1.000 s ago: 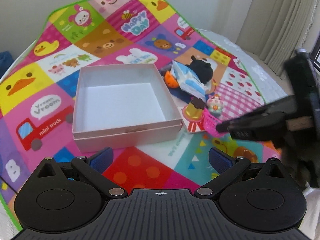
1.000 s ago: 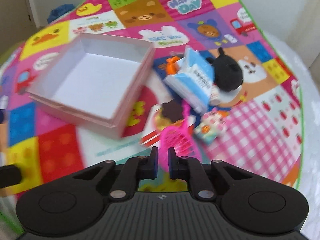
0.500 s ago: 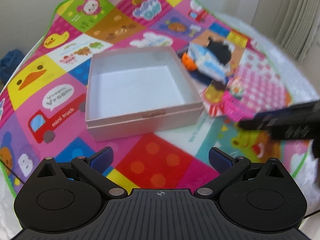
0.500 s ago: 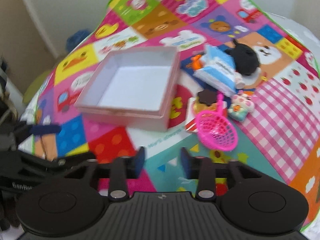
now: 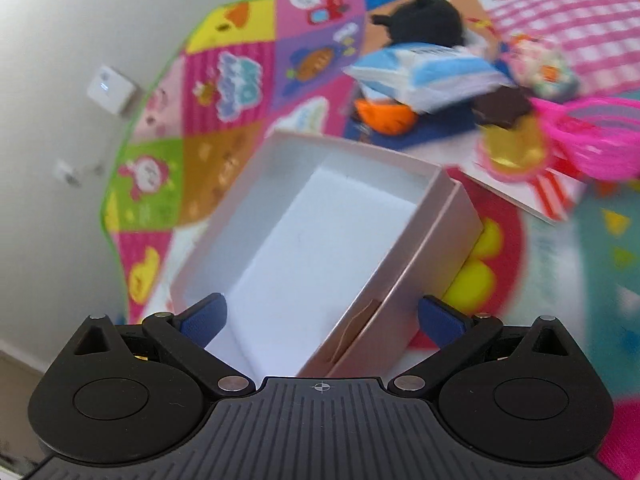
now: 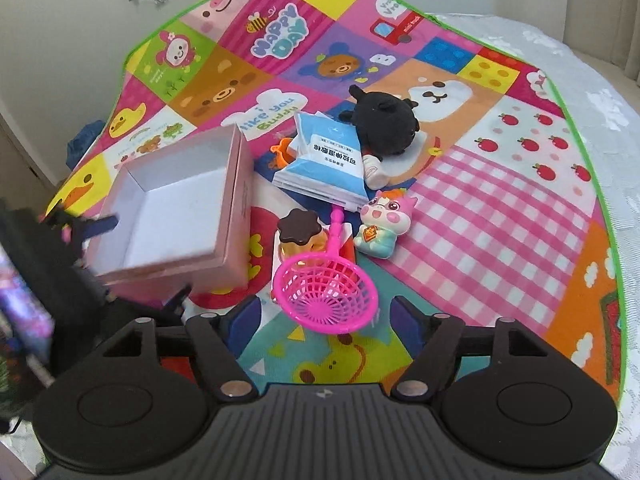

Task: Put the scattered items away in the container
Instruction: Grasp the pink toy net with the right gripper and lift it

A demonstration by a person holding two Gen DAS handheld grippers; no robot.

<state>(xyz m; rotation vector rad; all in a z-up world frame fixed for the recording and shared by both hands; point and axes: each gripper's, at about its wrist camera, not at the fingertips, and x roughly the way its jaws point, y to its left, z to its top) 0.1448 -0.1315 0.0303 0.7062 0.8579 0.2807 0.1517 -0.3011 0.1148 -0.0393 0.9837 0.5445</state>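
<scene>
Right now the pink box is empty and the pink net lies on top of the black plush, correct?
Not quite. The pink box is empty, but the pink net lies over the pudding toy, well apart from the black plush, as the right wrist view shows.

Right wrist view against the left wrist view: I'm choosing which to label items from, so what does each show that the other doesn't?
Only the right wrist view shows the pastel animal figure sharply, the print on the blue-and-white pack, the whole pink net scoop and the left claw at the box's near corner. Only the left wrist view shows the box close up, empty inside, one wall between the open left claw's fingers. Both share the box, black plush, pudding toy, orange toy and play mat.
</scene>
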